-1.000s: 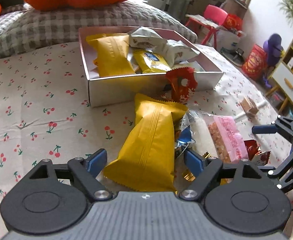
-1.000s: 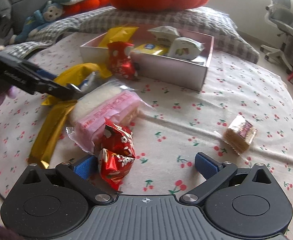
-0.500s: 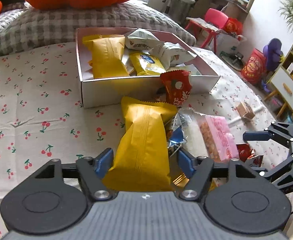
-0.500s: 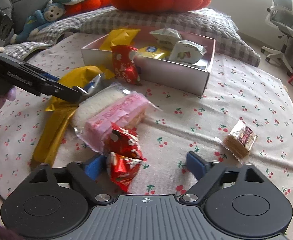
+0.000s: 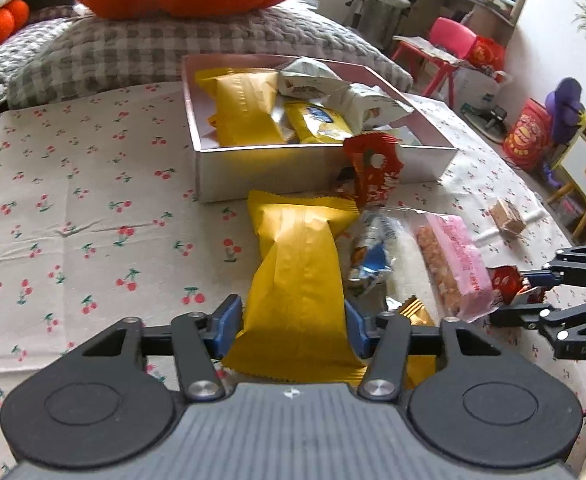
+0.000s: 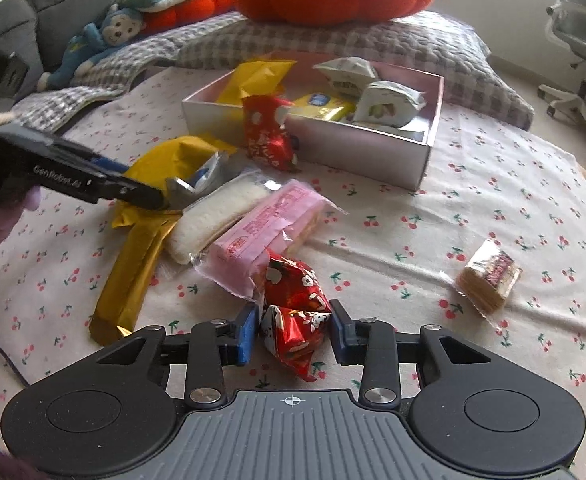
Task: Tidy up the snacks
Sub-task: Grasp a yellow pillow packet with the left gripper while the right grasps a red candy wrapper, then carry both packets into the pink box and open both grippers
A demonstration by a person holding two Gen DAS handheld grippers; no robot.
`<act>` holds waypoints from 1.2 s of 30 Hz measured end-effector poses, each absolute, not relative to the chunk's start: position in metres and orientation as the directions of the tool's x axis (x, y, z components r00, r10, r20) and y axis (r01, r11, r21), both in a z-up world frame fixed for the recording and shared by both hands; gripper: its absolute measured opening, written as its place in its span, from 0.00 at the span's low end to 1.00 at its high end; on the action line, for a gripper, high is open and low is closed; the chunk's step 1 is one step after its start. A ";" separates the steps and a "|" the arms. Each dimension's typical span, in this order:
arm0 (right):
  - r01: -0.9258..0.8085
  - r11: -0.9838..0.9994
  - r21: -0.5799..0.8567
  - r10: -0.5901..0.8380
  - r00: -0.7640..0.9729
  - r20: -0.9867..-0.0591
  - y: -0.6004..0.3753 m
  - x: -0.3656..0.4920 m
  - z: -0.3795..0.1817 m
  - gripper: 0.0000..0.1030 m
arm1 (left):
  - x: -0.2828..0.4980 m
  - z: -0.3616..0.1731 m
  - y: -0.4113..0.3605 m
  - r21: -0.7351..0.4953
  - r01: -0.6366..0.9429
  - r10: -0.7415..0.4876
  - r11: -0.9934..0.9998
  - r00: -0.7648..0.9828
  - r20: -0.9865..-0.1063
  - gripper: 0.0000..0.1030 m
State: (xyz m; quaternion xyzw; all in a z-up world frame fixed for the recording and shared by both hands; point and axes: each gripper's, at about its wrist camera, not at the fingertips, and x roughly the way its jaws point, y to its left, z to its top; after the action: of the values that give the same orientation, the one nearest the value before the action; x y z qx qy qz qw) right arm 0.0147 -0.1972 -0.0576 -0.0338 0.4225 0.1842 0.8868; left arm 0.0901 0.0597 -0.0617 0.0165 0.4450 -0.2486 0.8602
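Closing left gripper [image 5: 291,330] fingers around yellow packet [image 5: 297,280] and right gripper [image 6: 293,334] fingers around red wrapper [image 6: 295,316]; next, lifting both into box [image 5: 277,172].

The right claw [image 6: 294,330] is closing its jaws around a red snack packet [image 6: 296,312] lying on the cherry-print cloth [image 6: 473,216]. Just behind it, a pink wafer pack [image 6: 269,232] is touching it, and the left claw [image 6: 161,196] is reaching over a yellow packet [image 6: 169,160].
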 end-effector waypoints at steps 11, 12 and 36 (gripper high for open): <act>-0.308 0.945 0.107 0.281 0.601 -0.749 -0.204 0.024 -0.048 0.33 | 0.095 -0.066 0.052 -0.151 0.398 -0.351 0.905 0.496 -0.794 0.50; -0.306 0.946 0.108 0.281 0.607 -0.743 -0.205 0.024 -0.046 0.33 | 0.096 -0.066 0.050 -0.142 0.396 -0.342 0.907 0.499 -0.796 0.48; -0.144 0.958 0.249 0.273 0.728 -0.629 -0.226 0.086 0.015 0.33 | 0.127 -0.001 0.030 -0.223 0.290 -0.361 0.931 0.624 -0.694 0.37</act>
State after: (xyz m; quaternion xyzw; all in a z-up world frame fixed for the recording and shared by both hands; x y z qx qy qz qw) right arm 0.0855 -0.2265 0.0152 0.0918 0.3512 0.1129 0.9249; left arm 0.1266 0.0297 -0.0013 -0.0448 0.3944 -0.1807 0.8999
